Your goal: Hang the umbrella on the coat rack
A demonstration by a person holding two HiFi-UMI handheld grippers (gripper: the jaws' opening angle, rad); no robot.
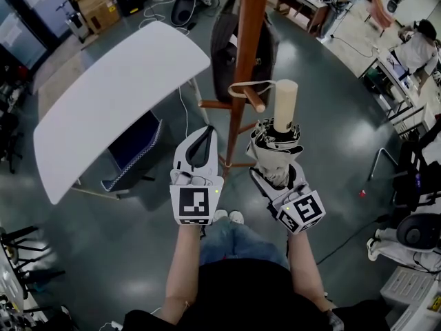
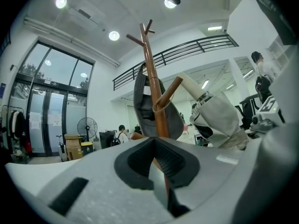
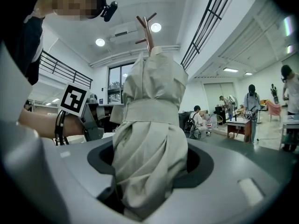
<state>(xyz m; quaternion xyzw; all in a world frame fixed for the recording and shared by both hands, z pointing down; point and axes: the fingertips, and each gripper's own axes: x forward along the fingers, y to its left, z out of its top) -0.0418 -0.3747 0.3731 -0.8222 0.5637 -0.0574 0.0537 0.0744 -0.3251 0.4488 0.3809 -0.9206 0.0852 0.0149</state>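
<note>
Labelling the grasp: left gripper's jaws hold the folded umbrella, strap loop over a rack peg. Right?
Not quite. The right gripper, not the left, has its jaws shut on the folded umbrella, as the right gripper view shows. Its strap loop is over the rack peg.

Left gripper (image 1: 209, 135) closed, right gripper (image 1: 277, 171) clamped tight.
</note>
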